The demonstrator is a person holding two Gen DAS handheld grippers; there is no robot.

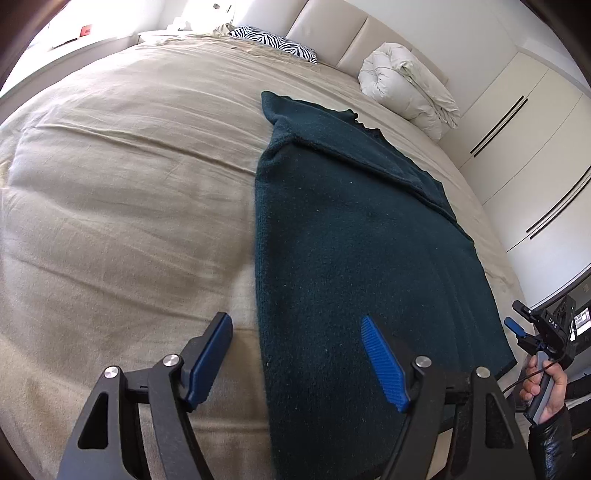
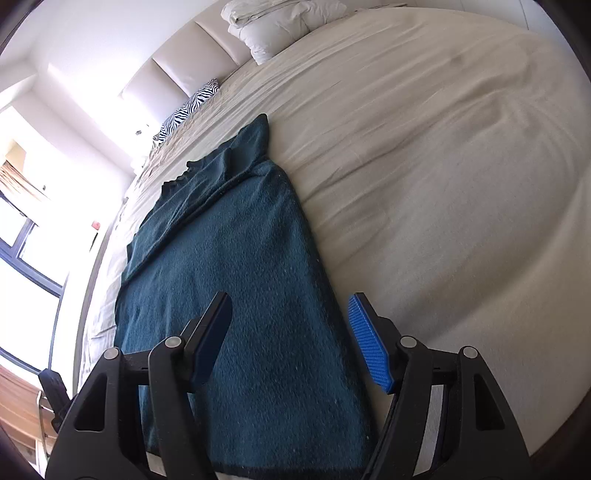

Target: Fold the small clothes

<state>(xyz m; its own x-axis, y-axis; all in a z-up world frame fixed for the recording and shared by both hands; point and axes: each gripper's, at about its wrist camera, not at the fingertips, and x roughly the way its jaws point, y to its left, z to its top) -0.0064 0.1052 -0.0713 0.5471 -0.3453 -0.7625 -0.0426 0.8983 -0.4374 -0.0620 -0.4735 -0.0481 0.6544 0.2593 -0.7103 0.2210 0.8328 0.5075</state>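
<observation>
A dark teal knitted garment (image 1: 354, 236) lies flat on the beige bed (image 1: 122, 177), folded lengthwise into a long strip with a sleeve laid over its far part. My left gripper (image 1: 297, 363) hovers open above the garment's near left edge, its blue pads apart and nothing between them. In the right wrist view the same garment (image 2: 236, 280) stretches away, and my right gripper (image 2: 291, 345) stands open over its near right edge, holding nothing. The right gripper (image 1: 524, 330) also shows at the far right of the left wrist view, held by a hand (image 1: 546, 387).
A rolled white duvet (image 1: 406, 88) and a zebra-print pillow (image 1: 275, 42) lie at the padded headboard (image 1: 332, 29). White wardrobe doors (image 1: 535, 155) stand beyond the bed's right side. Bright windows (image 2: 29, 266) are on the left in the right wrist view.
</observation>
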